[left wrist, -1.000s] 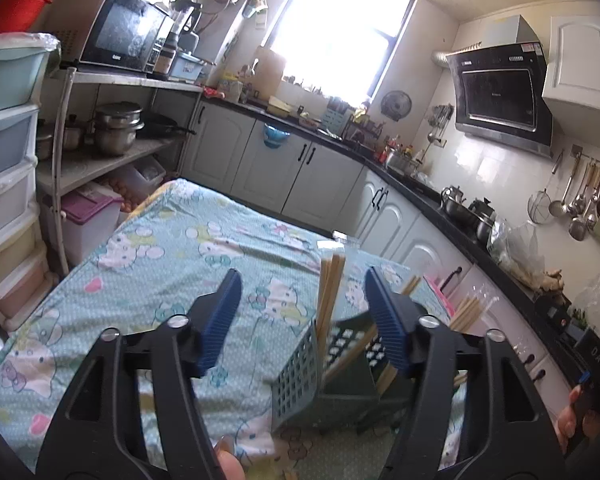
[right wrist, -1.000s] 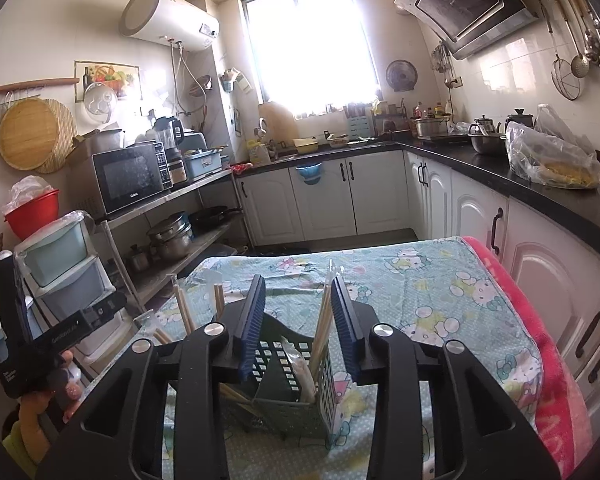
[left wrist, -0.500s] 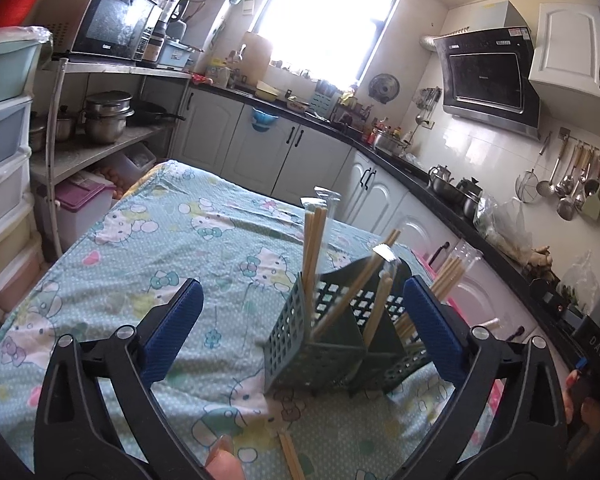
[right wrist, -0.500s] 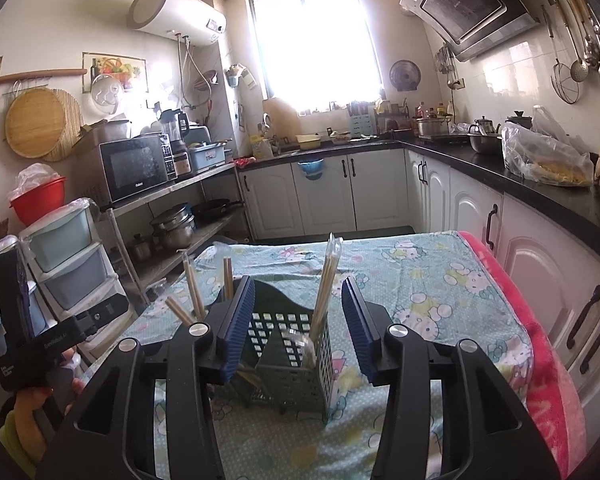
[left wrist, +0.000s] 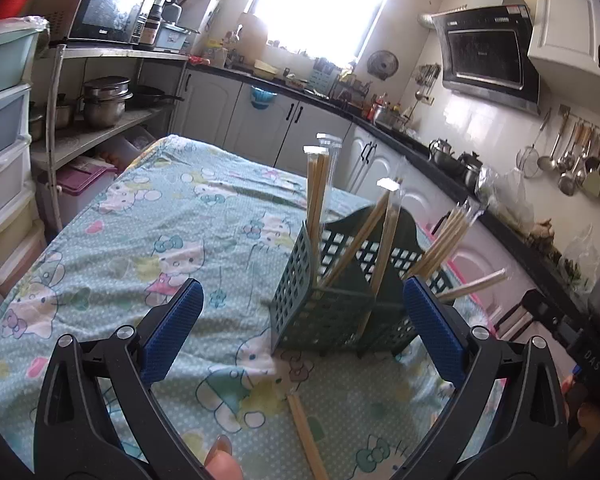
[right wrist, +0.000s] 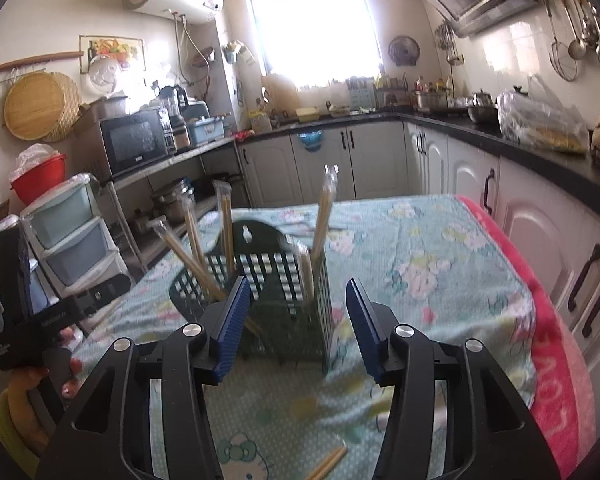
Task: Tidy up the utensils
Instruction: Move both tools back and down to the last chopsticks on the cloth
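Note:
A dark green slotted utensil basket point(left wrist: 336, 280) stands on the table with several wrapped pairs of wooden chopsticks point(left wrist: 318, 188) standing in it. It also shows in the right wrist view point(right wrist: 284, 292), with chopsticks point(right wrist: 324, 216) sticking up. My left gripper point(left wrist: 300, 328) is wide open and empty, just in front of the basket. My right gripper point(right wrist: 296, 328) is open and empty, close to the basket's near side. A loose chopstick pair point(left wrist: 306, 434) lies on the cloth below the left gripper; another loose pair point(right wrist: 328, 462) lies in front of the right one.
The table carries a light green cartoon-print cloth point(left wrist: 160, 240) with a pink towel point(right wrist: 548, 340) along its right edge. Plastic drawers point(left wrist: 0, 160) and a shelf with pots point(left wrist: 104, 100) stand at the left. Kitchen cabinets and a counter point(right wrist: 500, 152) run behind and to the right.
Both grippers have opened wider and pulled back from the basket. The basket now stands free on the cloth, and more of the table in front shows.

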{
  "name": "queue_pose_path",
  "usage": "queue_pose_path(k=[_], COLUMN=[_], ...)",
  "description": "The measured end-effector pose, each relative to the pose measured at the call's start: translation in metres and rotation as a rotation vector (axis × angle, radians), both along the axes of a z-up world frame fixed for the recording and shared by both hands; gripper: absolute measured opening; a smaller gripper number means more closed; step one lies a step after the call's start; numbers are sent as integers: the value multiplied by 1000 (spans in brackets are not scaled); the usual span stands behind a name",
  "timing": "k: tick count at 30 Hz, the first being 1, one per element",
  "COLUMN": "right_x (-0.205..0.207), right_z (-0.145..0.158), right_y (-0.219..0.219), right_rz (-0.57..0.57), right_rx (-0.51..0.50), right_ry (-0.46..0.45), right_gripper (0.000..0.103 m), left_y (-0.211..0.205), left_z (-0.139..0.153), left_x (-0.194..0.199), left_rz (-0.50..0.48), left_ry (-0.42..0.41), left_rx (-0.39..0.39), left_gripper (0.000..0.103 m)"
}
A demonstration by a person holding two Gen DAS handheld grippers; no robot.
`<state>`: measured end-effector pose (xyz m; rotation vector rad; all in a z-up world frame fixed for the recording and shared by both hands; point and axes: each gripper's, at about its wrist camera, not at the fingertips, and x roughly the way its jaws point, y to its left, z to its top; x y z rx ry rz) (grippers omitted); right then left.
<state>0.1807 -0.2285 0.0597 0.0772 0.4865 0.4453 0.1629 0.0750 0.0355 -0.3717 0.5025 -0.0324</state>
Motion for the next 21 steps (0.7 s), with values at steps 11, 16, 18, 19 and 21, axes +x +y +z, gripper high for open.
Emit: queue_pose_path(k=[11,16,18,19,21], right_x=[-11,-18,-21,-21,-23], right_z=[-43,-62,-67,-70,-75], right_y=[4,5,5,4,4], right_rz=[26,40,43,45,48], right_rx=[-44,-74,-81,-83,-90], right_ry=[119,164,179,186,202], right_gripper=[48,48,48,49,50], left_y=[-14,-19,-21,-22,-24], left_z=[-24,-33,-35,-37,-40], left_x=[-4,-3,-3,-3,-3], left_rz=[-46,-69,-78,-83,-88], left_ry=[79,111,118,123,134], left_rx=[40,48,50,52,55], left_gripper=[92,92,92,92,92])
